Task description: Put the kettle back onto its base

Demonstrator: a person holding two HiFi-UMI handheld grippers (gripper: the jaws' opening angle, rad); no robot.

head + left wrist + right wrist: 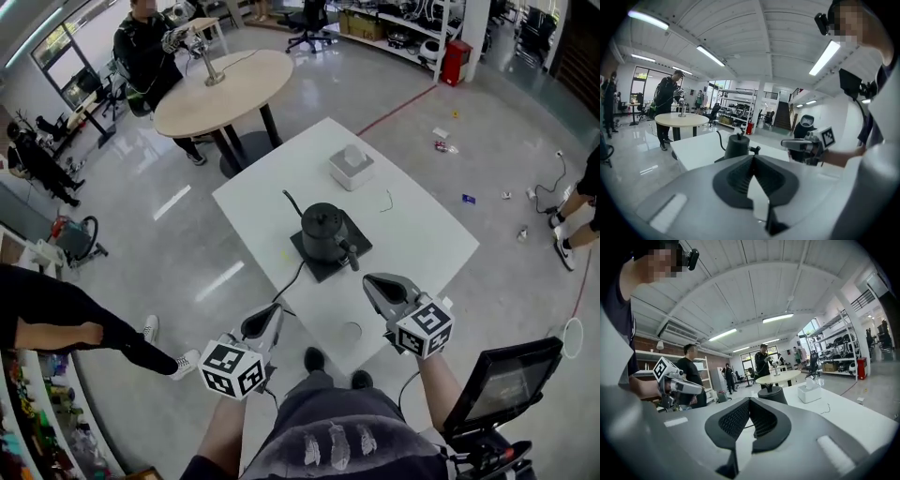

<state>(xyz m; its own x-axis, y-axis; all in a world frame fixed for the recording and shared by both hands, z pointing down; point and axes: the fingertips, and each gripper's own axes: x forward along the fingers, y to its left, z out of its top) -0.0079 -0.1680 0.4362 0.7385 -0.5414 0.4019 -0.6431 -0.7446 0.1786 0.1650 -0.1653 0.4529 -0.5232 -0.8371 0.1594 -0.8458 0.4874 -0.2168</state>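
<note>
Nearest, the left claw point(265, 322) and right claw point(378, 286) were both closed and empty, at the near edge of the white bench point(412, 239). Beyond them, the black gooseneck kettle point(323, 230) stood on its dark square base point(317, 269), apparently seated. The wise course was to keep both claws clear of its handle.

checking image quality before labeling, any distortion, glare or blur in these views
Head view: sharp, edges bent by the wide lens, light streaks glaring on the floor. Left gripper view: heavy fisheye, dark corners, kettle crisp. Right gripper view: same fisheye, ceiling lights bright.
</note>
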